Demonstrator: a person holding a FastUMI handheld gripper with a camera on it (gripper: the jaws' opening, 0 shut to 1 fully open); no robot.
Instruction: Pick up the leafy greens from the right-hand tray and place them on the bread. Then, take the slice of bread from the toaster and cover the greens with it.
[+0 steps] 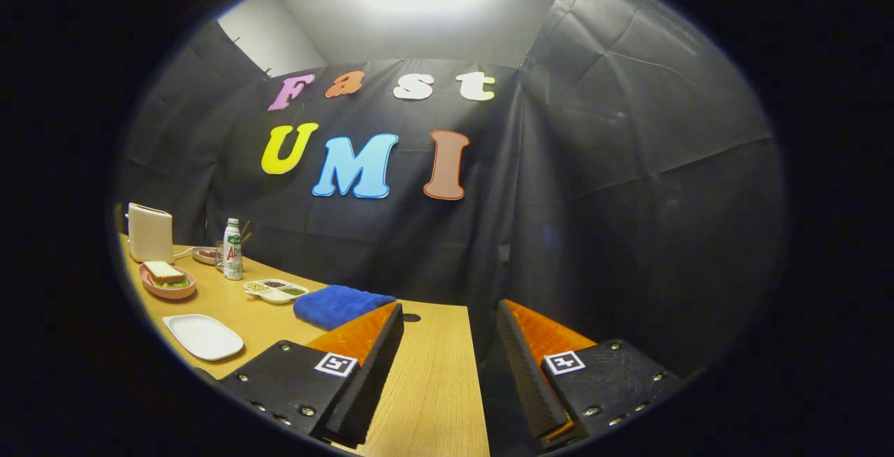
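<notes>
Jaws of the gripper (pixel 450 373) apart, nothing btwn them, over the light wooden bench (pixel 433 373) edge. Ahead-left: empty white oblong tray (pixel 202 337), blue folded towel (pixel 341 305), divided white dish (pixel 276 290). Farther: pink bowl (pixel 166 289) w/ bread slice (pixel 163 271) over the leafy greens (pixel 179 281), white bottle (pixel 232 249), cream toaster (pixel 150 232).
</notes>
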